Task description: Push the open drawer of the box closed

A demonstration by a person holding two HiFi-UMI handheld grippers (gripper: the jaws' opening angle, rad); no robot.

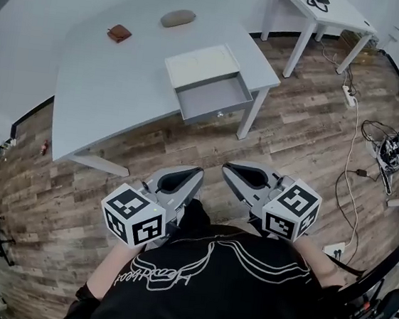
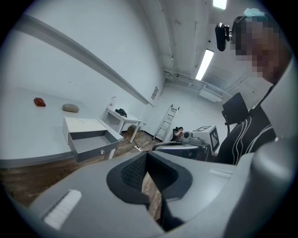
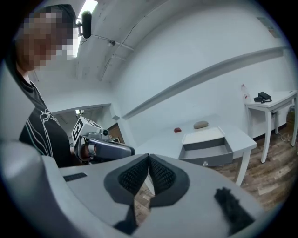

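A flat white box (image 1: pixel 202 64) lies on the pale grey table (image 1: pixel 106 94) near its right corner. Its grey drawer (image 1: pixel 216 98) is pulled out past the table edge, empty, with a small knob (image 1: pixel 220 114) on the front. Both grippers hang low in front of the person's chest, well short of the table. The left gripper (image 1: pixel 200 170) and the right gripper (image 1: pixel 226 167) are shut with nothing between their pads. In the left gripper view the drawer (image 2: pixel 91 143) is far off at left beyond the closed left gripper (image 2: pixel 146 156). The right gripper (image 3: pixel 148 158) points at the drawer (image 3: pixel 207 154) from afar.
A small brown object (image 1: pixel 119 33) and a grey oval object (image 1: pixel 177 18) lie further back on the table. A second white table (image 1: pixel 323 15) stands at right with a black phone. Cables and a power strip (image 1: pixel 348 96) run over the wooden floor; a ladder (image 2: pixel 168 121) leans against the far wall.
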